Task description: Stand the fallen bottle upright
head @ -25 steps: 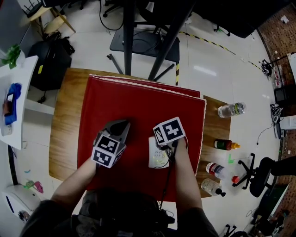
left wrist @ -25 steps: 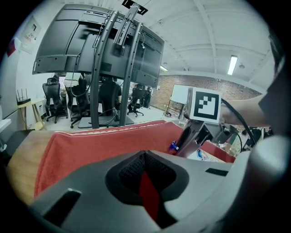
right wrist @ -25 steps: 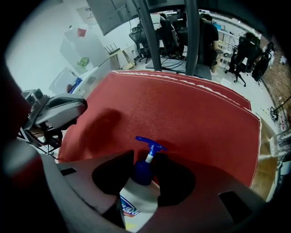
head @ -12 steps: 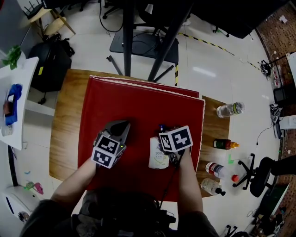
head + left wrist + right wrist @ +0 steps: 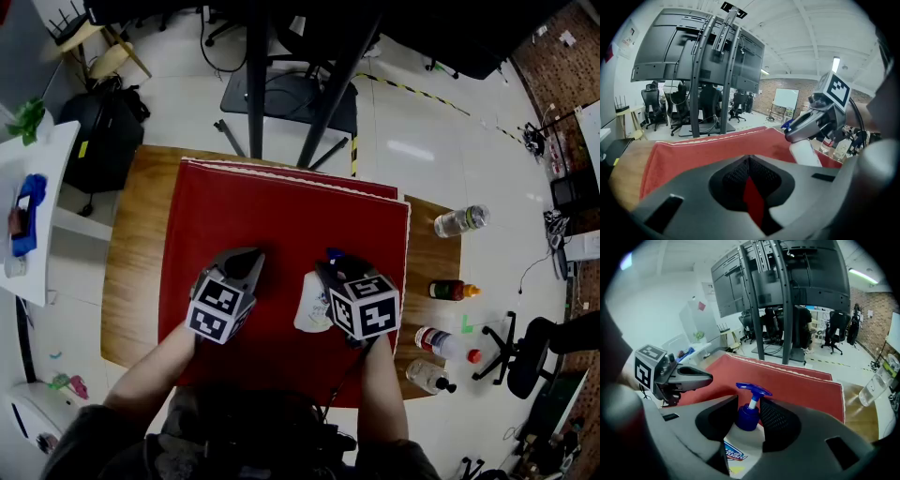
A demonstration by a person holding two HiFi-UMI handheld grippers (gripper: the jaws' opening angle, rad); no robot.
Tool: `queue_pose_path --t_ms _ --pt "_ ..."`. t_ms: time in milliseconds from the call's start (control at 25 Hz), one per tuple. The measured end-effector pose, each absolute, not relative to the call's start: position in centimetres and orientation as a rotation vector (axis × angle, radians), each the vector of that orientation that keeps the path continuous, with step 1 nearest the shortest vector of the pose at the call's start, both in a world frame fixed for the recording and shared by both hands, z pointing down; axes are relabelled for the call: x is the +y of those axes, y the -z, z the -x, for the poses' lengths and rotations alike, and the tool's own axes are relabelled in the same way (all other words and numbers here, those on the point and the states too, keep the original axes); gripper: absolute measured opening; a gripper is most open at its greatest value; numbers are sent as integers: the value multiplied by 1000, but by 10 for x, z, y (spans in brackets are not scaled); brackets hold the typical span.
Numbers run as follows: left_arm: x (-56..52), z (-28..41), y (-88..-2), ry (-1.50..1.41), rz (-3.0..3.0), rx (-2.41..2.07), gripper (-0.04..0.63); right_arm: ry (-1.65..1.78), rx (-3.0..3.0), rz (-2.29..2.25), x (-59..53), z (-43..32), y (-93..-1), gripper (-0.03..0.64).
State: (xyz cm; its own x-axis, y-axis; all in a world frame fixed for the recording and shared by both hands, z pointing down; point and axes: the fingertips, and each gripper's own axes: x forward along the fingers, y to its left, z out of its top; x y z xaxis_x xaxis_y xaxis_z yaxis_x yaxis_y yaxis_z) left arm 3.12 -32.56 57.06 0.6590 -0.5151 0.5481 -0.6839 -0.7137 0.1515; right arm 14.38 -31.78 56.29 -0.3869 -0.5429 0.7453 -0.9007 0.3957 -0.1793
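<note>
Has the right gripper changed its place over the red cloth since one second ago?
Yes. In the head view the right gripper, shut on the pump bottle, now has its marker cube closer to the red cloth's near edge.

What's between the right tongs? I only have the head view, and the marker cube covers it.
Observer: In the right gripper view, the right gripper tongs clamp the white bottle at its shoulder.
Operator: Pump head?
Observer: The blue pump head is on and sticks out past the tong tips.
Operator: Left tongs?
Observer: In the left gripper view, the left gripper tongs are together with nothing held. Only the red cloth shows through the gap.
</note>
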Motion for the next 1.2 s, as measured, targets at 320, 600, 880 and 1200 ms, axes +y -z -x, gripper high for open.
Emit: queue_pose_path --t_ms 320,600,880,1200 --pt "-319 -31 -561 -671 -2545 -959 12 -629 -2169 -1356 -316 -142 -527 172" --pt "-314 -27 -550 -658 -2550 -967 12 -370 -2219 -1471 -313 -137 -497 172" --pt "-304 -23 -543 -646 -2554 -967 12 -151 -2262 -1565 -299 -125 -469 172" --pt "-292 -16 -529 -615 -2560 -982 12 54 -2226 -1575 -269 -120 -459 170"
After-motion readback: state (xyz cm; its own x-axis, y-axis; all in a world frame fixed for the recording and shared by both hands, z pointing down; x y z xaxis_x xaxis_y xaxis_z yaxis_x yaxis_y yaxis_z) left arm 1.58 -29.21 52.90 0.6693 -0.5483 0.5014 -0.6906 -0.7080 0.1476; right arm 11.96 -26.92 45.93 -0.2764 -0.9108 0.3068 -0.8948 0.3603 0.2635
